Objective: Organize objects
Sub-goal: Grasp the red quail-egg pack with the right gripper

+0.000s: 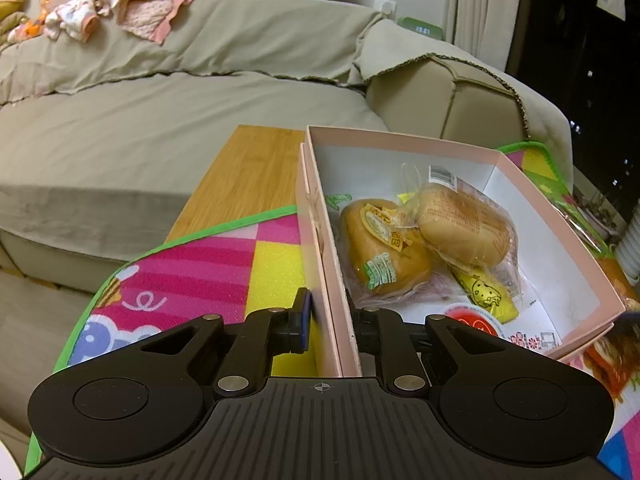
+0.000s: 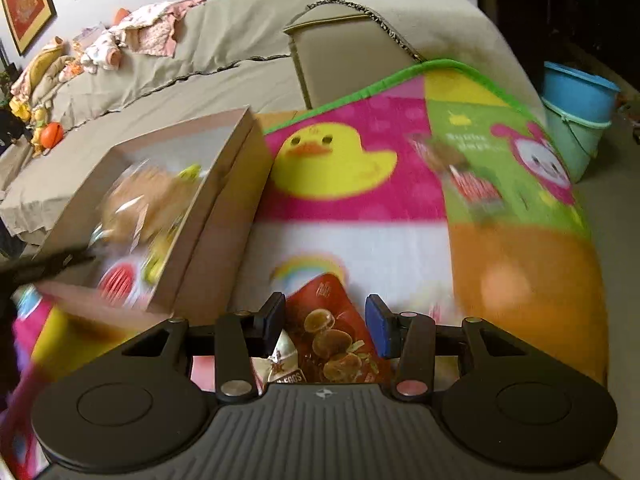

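A pink cardboard box (image 1: 400, 136) stands on the colourful play mat (image 1: 192, 272). My left gripper (image 1: 330, 312) is shut on its near left wall. Inside lie two wrapped buns (image 1: 464, 224), a yellow packet (image 1: 486, 292) and a round red-topped item (image 1: 472, 322). In the right wrist view the box (image 2: 224, 200) is blurred at the left. My right gripper (image 2: 326, 320) holds a red snack packet (image 2: 336, 340) between its pads, over the mat (image 2: 360, 232) to the right of the box. The packet looks sharp while the scene behind it is smeared. Another red packet (image 2: 472, 184) lies farther right on the mat.
A beige sofa (image 1: 160, 120) with loose baby clothes (image 1: 132, 12) runs behind the wooden table (image 1: 248, 172). The sofa's armrest (image 2: 340, 52) stands just past the mat. Stacked blue and green buckets (image 2: 580, 112) sit on the floor at the right.
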Demonstrator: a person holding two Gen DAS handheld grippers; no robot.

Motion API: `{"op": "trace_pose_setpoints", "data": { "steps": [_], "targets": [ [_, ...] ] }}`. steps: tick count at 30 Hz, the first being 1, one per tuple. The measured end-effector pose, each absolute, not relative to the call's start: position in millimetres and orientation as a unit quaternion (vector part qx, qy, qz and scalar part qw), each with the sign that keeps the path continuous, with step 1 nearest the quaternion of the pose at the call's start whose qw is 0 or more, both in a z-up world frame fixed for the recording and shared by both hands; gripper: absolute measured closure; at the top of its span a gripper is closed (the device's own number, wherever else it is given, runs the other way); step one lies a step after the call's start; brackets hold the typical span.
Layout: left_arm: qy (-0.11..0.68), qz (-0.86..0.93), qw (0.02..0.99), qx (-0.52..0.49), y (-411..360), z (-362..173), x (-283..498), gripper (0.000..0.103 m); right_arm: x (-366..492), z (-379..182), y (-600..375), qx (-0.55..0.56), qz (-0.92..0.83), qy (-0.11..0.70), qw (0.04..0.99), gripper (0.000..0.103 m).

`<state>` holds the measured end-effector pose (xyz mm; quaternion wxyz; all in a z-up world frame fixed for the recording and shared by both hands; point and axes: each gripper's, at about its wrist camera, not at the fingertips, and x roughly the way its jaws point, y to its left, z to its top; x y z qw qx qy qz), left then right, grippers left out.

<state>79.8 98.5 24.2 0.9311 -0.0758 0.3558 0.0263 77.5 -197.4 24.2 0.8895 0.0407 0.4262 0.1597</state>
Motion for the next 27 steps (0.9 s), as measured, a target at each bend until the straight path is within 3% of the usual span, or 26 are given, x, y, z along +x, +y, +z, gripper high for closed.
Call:
{"op": "trace_pose_setpoints", "data": {
  "steps": [3, 8, 10, 16, 20, 23, 27],
  "targets": [
    [0.356, 0.026, 0.931, -0.076, 99, 24, 79, 0.087, 39, 25, -199, 0.035, 0.158, 0.428, 0.889, 0.058],
    [0.356, 0.026, 0.931, -0.075, 99, 24, 80, 0.087, -9, 28, -186, 0.001, 0.172, 0.423, 0.890, 0.041],
    [0.356, 0.026, 0.931, -0.076, 99, 24, 80, 0.087, -21, 30, -176, -0.030, 0.171, 0.410, 0.896, 0.022],
    [0.357, 0.026, 0.931, -0.074, 99, 23, 79, 0.086, -14, 34, -161, -0.035, 0.146, 0.379, 0.913, 0.008],
    [0.357, 0.026, 0.931, -0.074, 99, 23, 78, 0.086, 4, 24, -157, -0.015, 0.120, 0.391, 0.912, 0.008],
    [0.356, 0.026, 0.931, -0.074, 99, 23, 78, 0.086, 5, 18, -150, -0.027, 0.124, 0.400, 0.908, 0.027],
    [0.356, 0.025, 0.931, -0.076, 99, 22, 77, 0.086, -4, 20, -147, -0.040, 0.136, 0.404, 0.904, 0.029]
  ]
}}
